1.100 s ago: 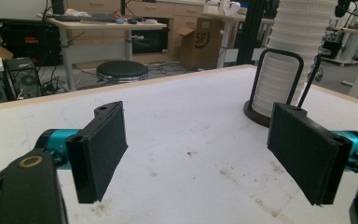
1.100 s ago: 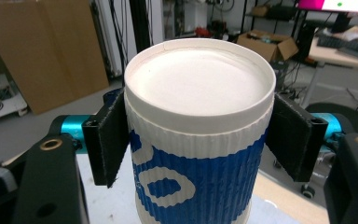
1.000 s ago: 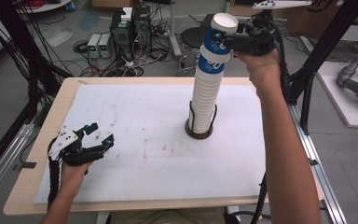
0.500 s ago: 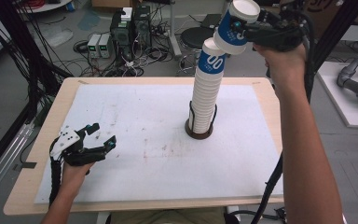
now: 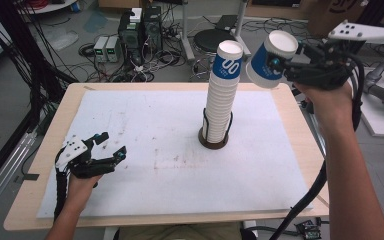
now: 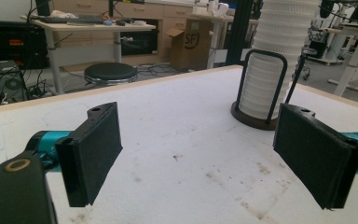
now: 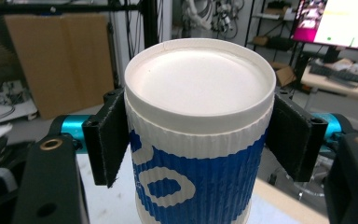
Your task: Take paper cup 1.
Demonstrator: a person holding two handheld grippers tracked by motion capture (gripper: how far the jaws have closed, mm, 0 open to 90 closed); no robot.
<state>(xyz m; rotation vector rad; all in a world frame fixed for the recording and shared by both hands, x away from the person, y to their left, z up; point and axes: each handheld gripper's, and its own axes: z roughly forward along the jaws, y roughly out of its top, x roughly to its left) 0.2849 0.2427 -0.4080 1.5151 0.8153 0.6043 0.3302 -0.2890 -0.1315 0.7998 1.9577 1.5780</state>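
A tall stack of upside-down white and blue paper cups (image 5: pixel 221 92) stands in a dark wire holder (image 5: pixel 213 140) at the middle of the white mat; its lower part shows as the cup stack (image 6: pixel 273 70) in the left gripper view. My right gripper (image 5: pixel 276 62) is shut on one paper cup (image 5: pixel 269 59), held tilted in the air to the right of the stack's top. The held cup (image 7: pixel 196 140) sits bottom-up between both jaws. My left gripper (image 5: pixel 109 147) rests open near the mat's front left, with nothing between its pads (image 6: pixel 93 151).
The white mat (image 5: pixel 145 130) covers most of the wooden table (image 5: pixel 40 155). Behind the table are a black stool (image 5: pixel 210 40), computer boxes (image 5: pixel 140 27) and tangled cables on the floor. Black frame posts stand at the left and right.
My right gripper has lifted one cup off the top of the stack and carried it up and to the right, tilting it. The left gripper has stayed still.
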